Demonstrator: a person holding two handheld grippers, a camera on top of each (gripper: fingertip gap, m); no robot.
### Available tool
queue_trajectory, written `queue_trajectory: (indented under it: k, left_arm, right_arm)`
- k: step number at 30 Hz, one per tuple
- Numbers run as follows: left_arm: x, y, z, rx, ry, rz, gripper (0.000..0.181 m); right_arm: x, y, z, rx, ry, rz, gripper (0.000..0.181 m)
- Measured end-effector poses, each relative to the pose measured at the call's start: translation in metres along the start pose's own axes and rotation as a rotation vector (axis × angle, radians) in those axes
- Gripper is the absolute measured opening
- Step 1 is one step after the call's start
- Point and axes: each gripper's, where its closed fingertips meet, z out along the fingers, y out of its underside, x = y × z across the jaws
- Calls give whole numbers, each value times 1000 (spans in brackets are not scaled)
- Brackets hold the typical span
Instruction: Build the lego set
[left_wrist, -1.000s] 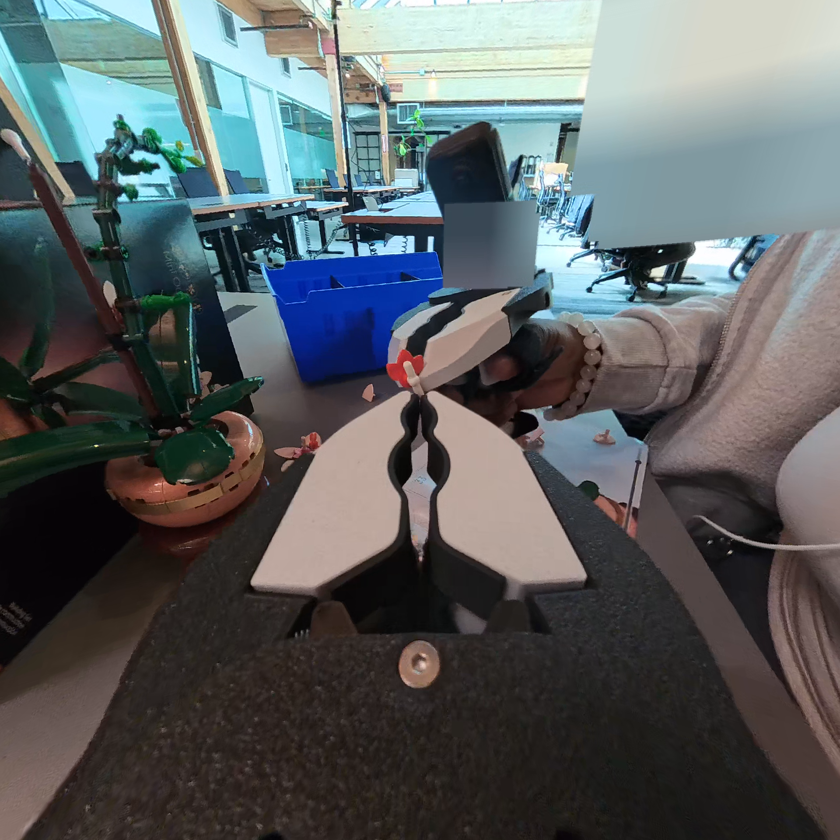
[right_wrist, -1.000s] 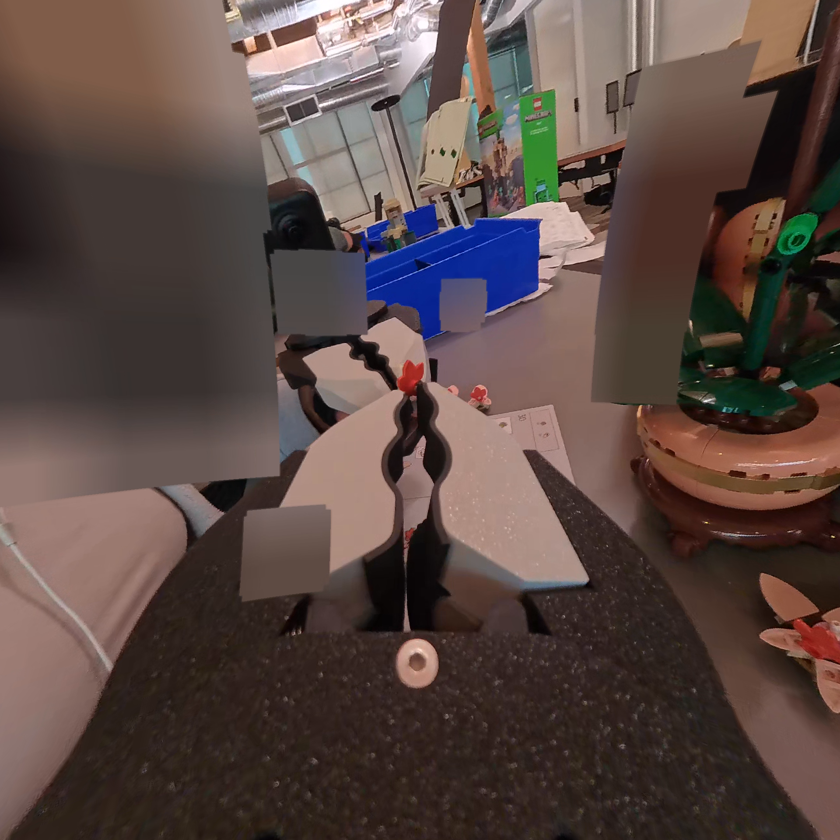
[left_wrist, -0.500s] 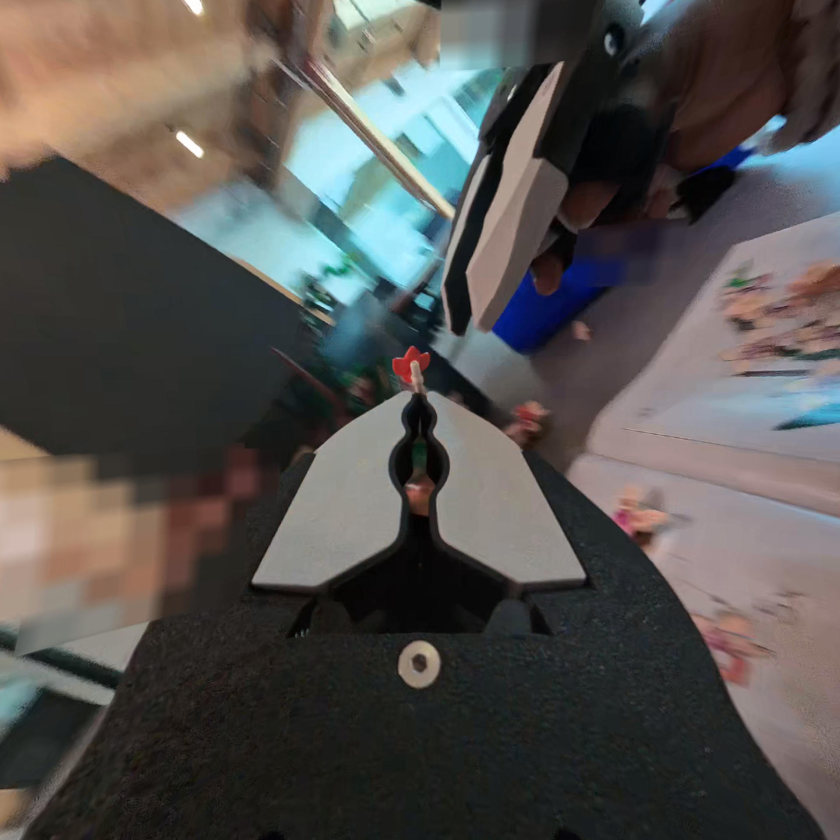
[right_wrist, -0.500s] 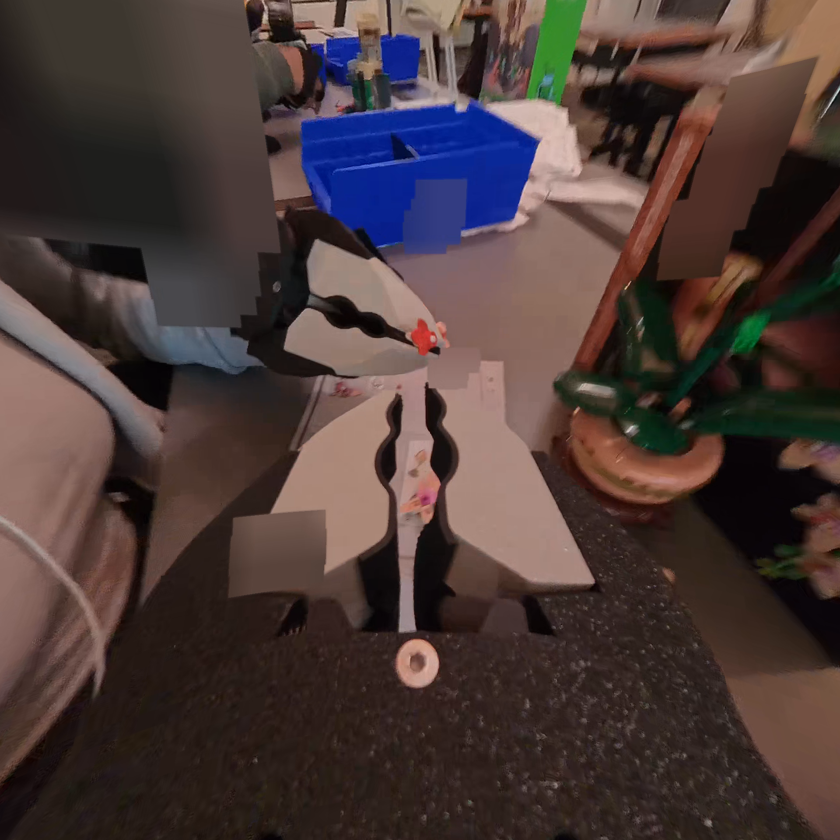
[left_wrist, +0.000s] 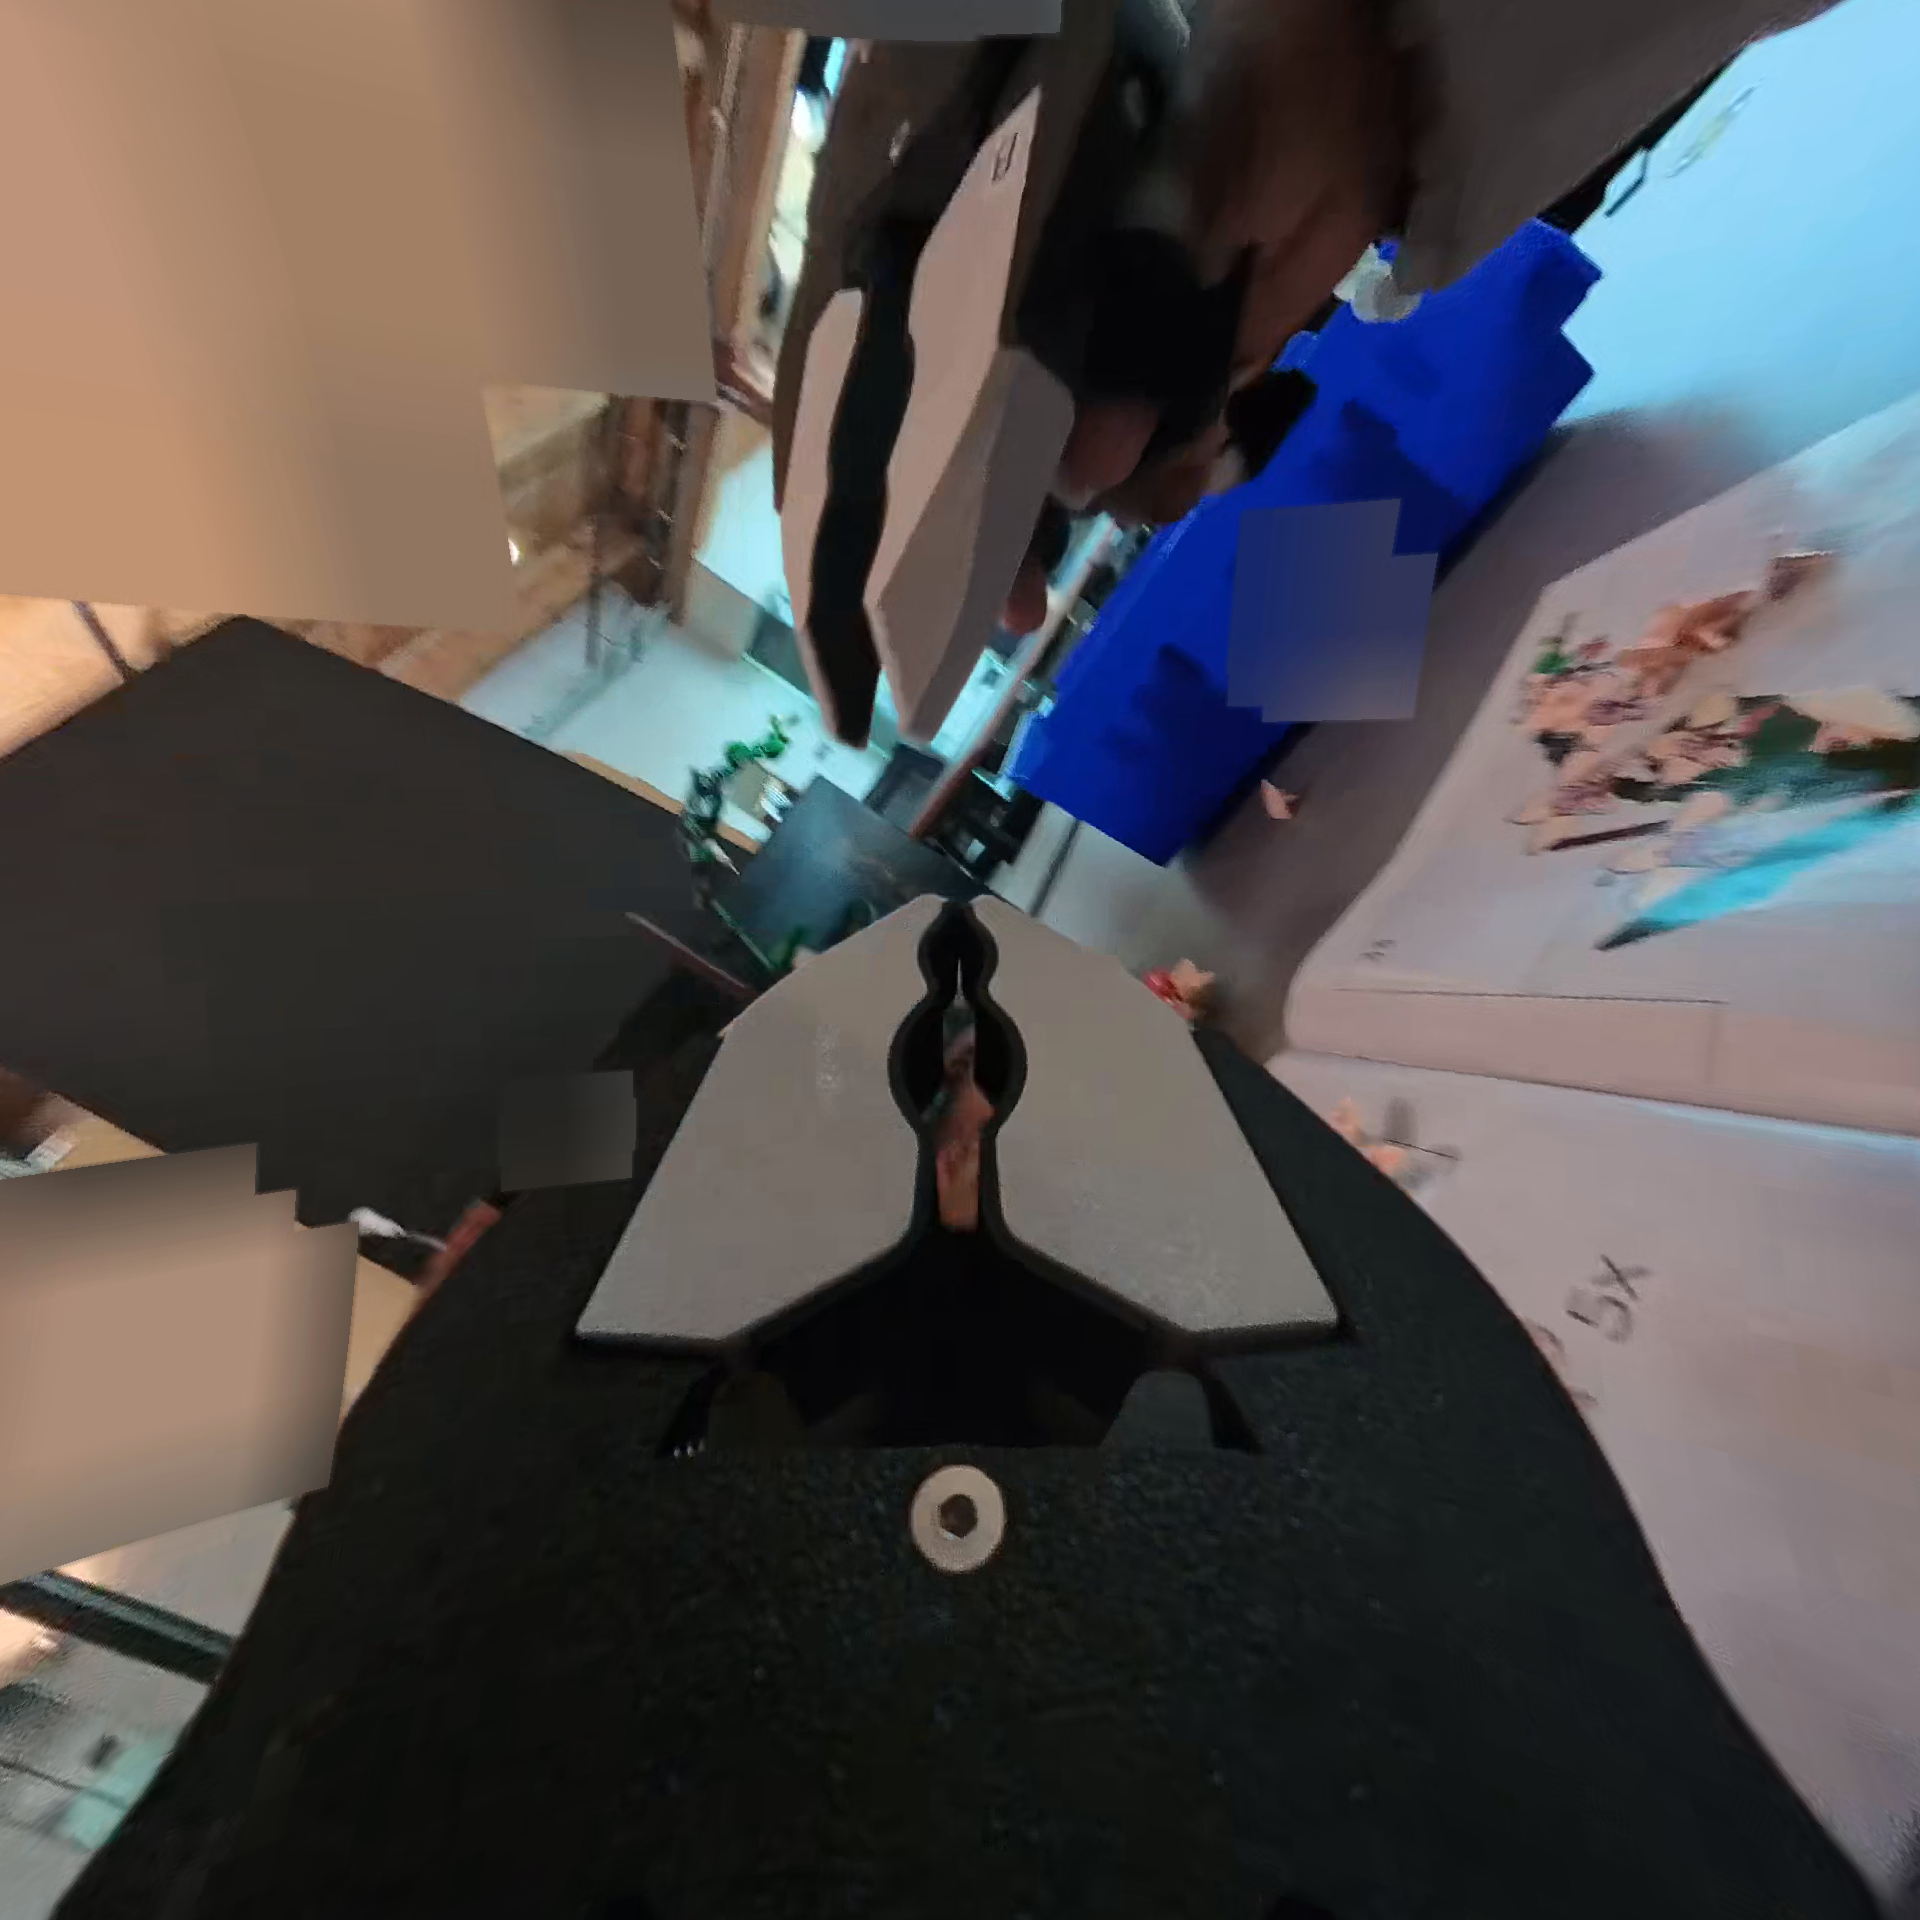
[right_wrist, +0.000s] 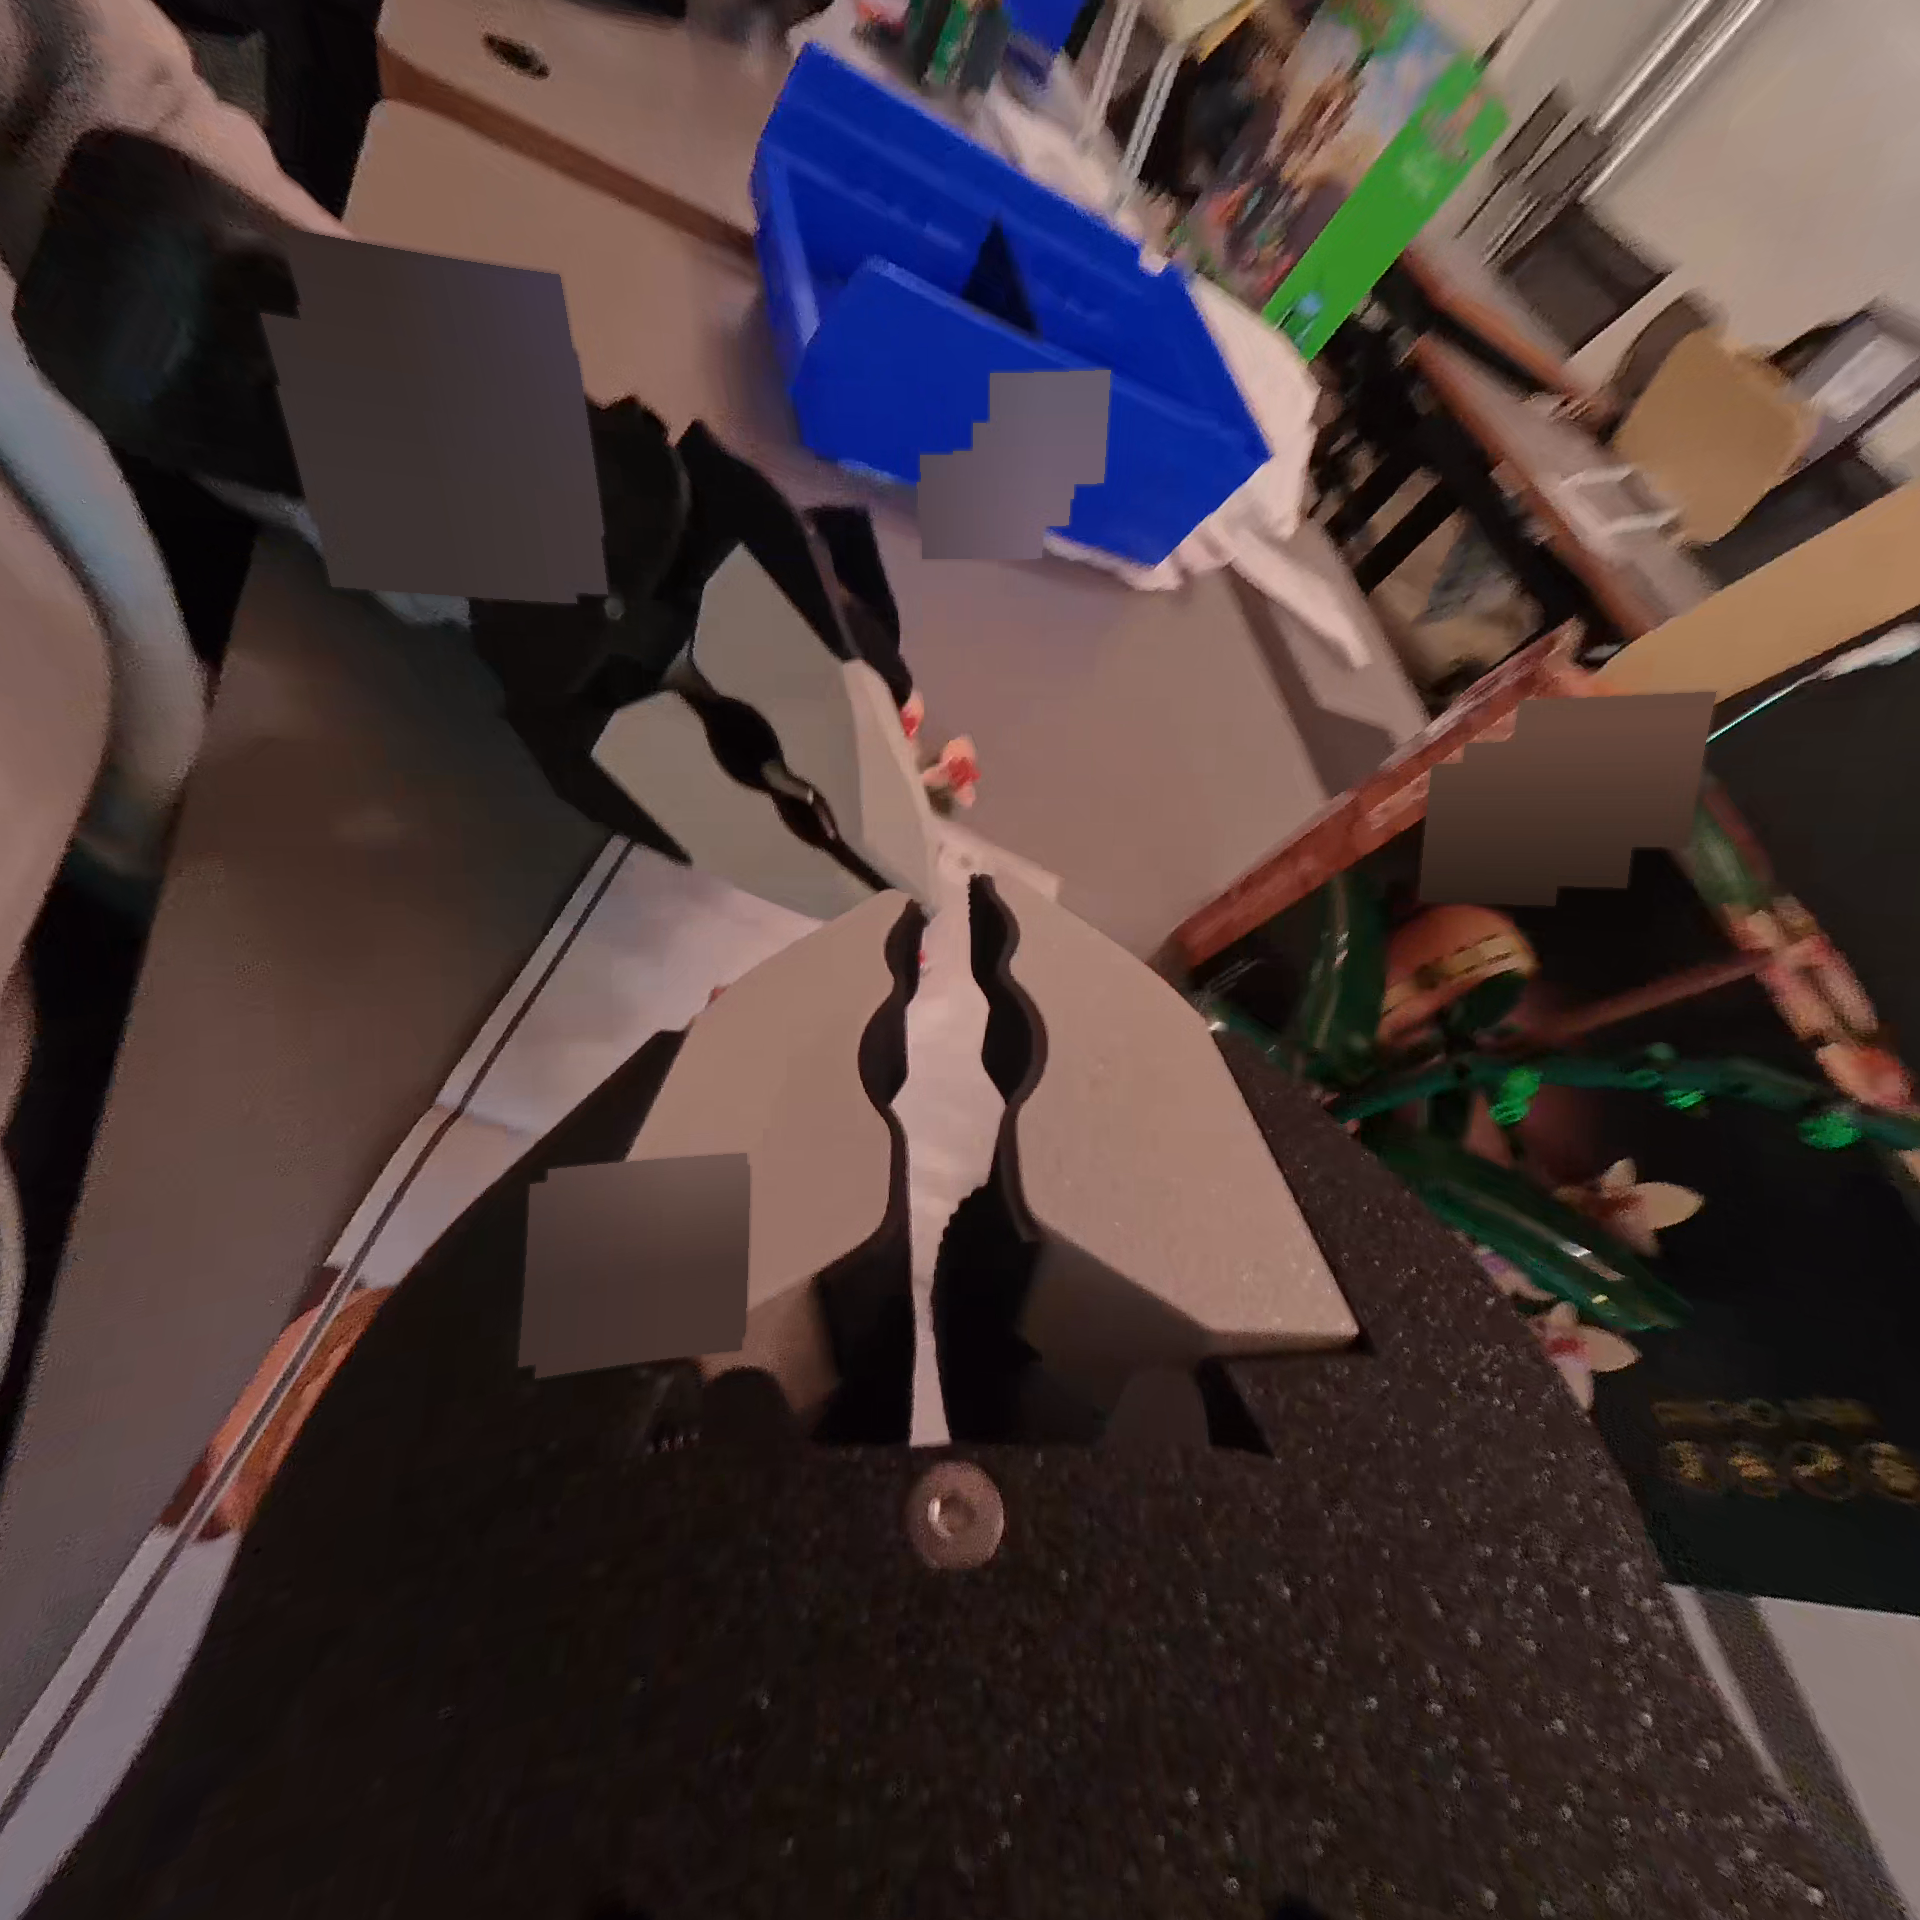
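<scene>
Left wrist view: the left gripper (left_wrist: 958, 914) is seen with its jaws drawn nearly together at the tips, nothing clearly gripped there. The right gripper (left_wrist: 868, 717) hangs above, tips pointing down, well apart. A blue bin (left_wrist: 1309, 582) and an instruction sheet (left_wrist: 1621, 935) lie on the desk (left_wrist: 1340, 842) to the right.

Right wrist view: the right gripper (right_wrist: 945, 899) is shown with jaws slightly apart and empty. The left gripper's tips almost touch them. The lego plant (right_wrist: 1475, 1049) stands right; loose petal pieces (right_wrist: 951, 769) lie beyond.
</scene>
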Motion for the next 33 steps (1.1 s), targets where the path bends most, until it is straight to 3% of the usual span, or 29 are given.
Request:
queue_trajectory:
  k: [1, 4, 7, 9, 11, 14, 18, 22, 24, 29, 33]
  left_arm:
    - [0, 6, -3, -38, 14, -38, 0]
    - [-23, 40, -17, -214, 68, -162, 4]
    - [-11, 93, -51, -499, 363, -552, 13]
    - [-8, 110, -64, -554, 389, -669, 16]
    - [-7, 112, -63, -514, 354, -648, 14]
    - [8, 113, -64, -561, 420, -623, 16]
    - [12, 115, -66, -578, 426, -642, 16]
    - [6, 115, -64, -577, 386, -676, 16]
    - [4, 114, -64, -565, 374, -686, 16]
    - [13, 118, -65, -606, 392, -697, 16]
    - [31, 109, -62, -610, 483, -899, 11]
  right_arm:
    - [0, 7, 1, -35, -22, 28, 11]
    - [-7, 35, 10, -156, -131, 134, 15]
    - [-14, 66, 32, -307, -233, 239, 17]
    - [-16, 80, 53, -381, -279, 242, 18]
    - [-15, 86, 77, -405, -296, 234, 18]
    - [-14, 93, 106, -457, -326, 252, 18]
    - [-15, 104, 125, -523, -372, 339, 17]
    - [-24, 105, 133, -535, -406, 474, 24]
    - [-27, 107, 138, -537, -390, 473, 17]
    - [-28, 105, 139, -492, -401, 395, 12]
    - [-31, 93, 125, -448, -444, 255, 12]
